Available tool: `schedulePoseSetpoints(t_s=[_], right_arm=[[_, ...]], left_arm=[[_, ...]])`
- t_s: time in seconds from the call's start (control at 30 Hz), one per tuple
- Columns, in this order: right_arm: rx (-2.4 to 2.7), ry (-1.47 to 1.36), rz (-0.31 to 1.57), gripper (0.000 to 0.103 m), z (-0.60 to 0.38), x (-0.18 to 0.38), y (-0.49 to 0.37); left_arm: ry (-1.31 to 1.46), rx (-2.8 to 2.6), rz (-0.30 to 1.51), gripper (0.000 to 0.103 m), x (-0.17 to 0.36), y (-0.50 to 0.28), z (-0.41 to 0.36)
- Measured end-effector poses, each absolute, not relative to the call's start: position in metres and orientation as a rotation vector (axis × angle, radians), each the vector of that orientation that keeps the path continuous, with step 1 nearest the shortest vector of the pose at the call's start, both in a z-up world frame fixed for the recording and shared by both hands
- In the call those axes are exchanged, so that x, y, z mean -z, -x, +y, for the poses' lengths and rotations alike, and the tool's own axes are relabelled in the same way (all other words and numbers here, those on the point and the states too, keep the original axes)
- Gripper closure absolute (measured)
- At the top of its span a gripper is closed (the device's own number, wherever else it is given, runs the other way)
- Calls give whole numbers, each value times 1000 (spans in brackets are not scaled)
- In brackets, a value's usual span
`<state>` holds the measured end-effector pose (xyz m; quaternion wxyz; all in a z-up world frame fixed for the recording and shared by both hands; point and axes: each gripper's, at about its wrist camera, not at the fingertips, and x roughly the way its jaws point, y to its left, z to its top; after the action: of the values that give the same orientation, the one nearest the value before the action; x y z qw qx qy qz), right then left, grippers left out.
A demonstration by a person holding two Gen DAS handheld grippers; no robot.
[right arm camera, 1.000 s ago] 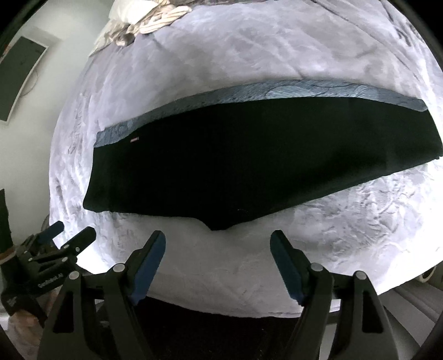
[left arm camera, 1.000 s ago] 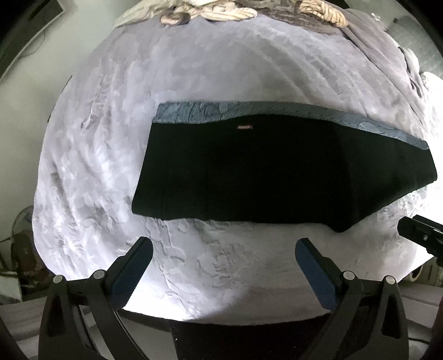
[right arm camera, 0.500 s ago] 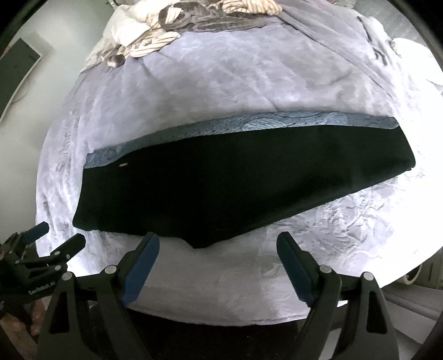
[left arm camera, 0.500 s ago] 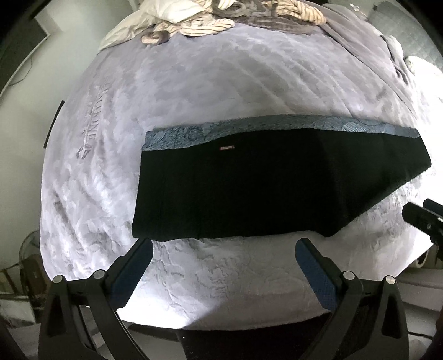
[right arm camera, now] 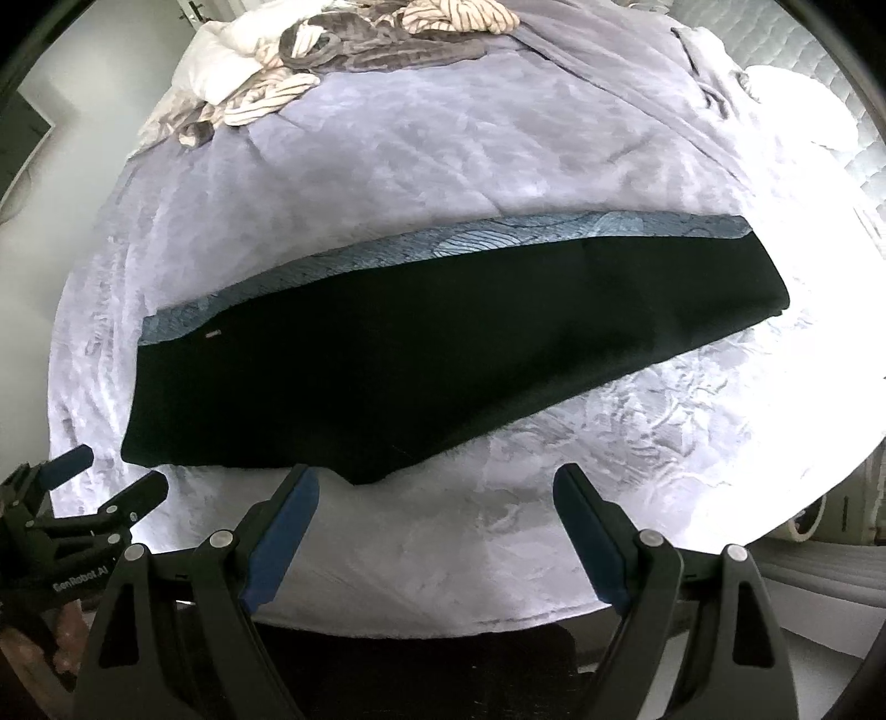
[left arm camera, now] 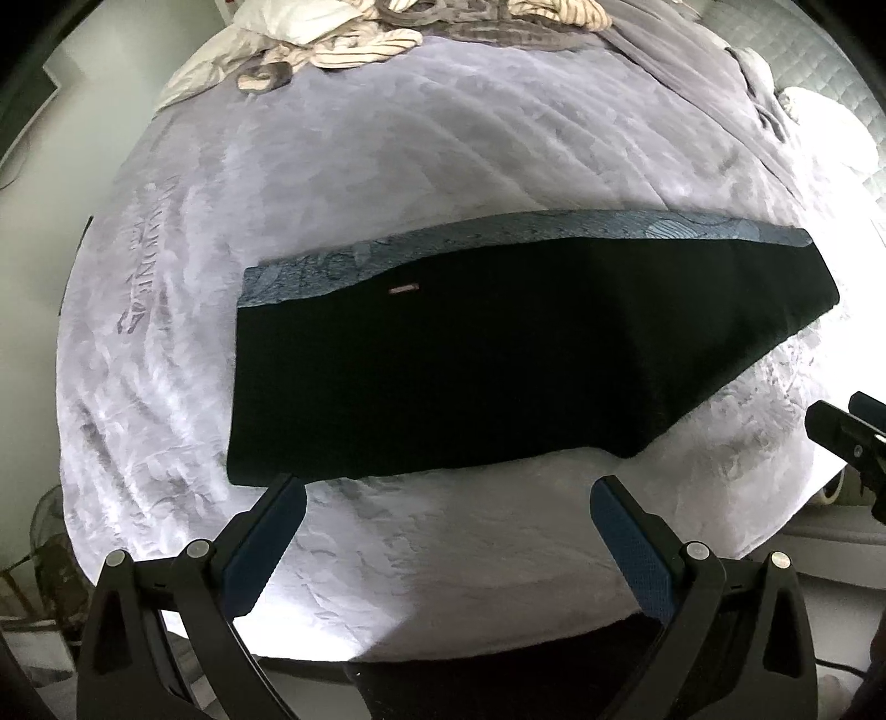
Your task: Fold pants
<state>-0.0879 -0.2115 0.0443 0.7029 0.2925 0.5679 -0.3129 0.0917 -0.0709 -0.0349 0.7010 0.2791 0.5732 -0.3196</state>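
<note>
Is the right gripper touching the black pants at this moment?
Apart. The right wrist view shows the right gripper open, with bare blanket showing between its fingers and the pants.

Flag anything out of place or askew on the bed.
The black pants lie flat and folded lengthwise on the grey blanket, nothing askew. Only the crumpled striped bedding heaped at the far end looks untidy.

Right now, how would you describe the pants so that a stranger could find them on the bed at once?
Start from the lavender blanket that covers the bed. On its near half lie the pants, flat and stretched from side to side. They are the only black item there, with a patterned blue band along the far edge, unlike the striped, crumpled clothes heaped at the bed's far end.
</note>
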Motion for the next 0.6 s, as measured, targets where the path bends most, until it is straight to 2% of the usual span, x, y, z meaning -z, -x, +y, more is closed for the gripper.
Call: schedulePoseSetpoints(t_s=[0.33, 0.6], right_arm=[[682, -685, 1260, 14, -242, -39, 109], [640, -747, 1250, 14, -305, -33, 141]], left_arm=[[-638, 670, 1278, 0, 30, -76, -100], [-709, 622, 1262, 0, 24, -35, -164]])
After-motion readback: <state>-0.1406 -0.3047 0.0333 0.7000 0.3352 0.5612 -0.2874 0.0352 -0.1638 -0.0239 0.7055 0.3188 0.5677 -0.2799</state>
